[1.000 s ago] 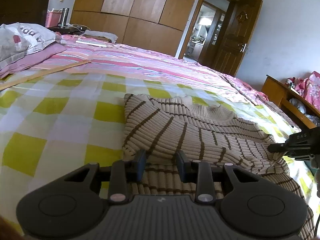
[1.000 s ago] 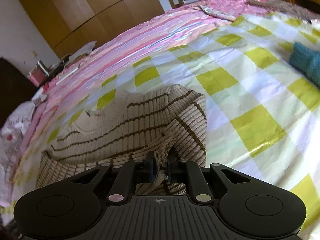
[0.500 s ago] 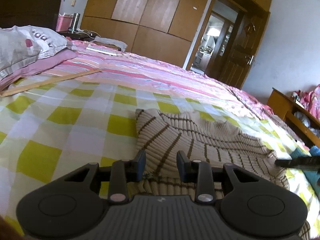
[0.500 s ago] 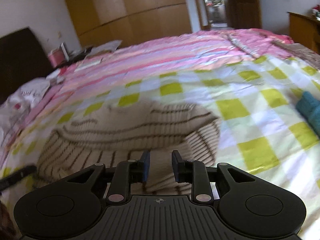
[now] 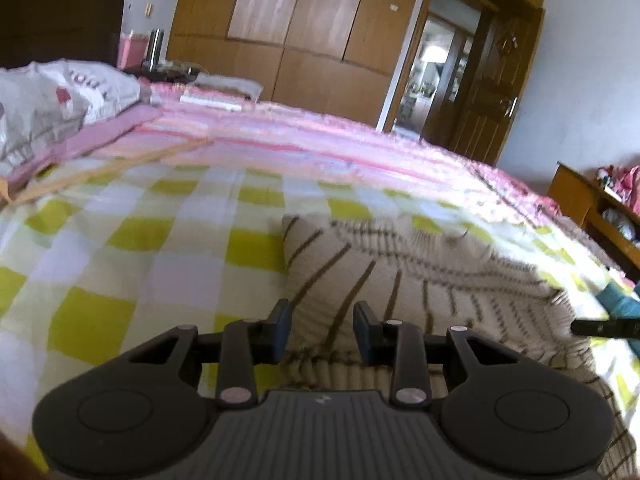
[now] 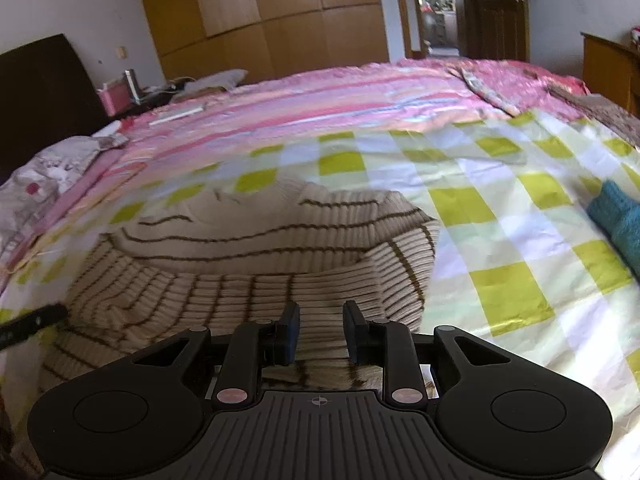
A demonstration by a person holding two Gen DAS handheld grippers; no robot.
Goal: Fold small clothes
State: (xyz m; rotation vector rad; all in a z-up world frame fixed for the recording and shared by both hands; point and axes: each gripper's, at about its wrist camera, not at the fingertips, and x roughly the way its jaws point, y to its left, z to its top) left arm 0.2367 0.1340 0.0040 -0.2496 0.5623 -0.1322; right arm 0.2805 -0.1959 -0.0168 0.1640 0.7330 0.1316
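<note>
Grippers apart and holding nothing, left gripper [image 5: 322, 330] and right gripper [image 6: 318, 330] low in each frame, just over soft, floppy striped sweater [image 6: 256, 256] mid-frame on checked sheet [image 6: 500, 216]; best pinched at thick folded edge.

No text can be read with certainty: the pale pillow [image 5: 60, 96] carries dark printed letters too blurred to make out, and the gripper bodies show only a small unreadable emblem and a crosshair mark.
</note>
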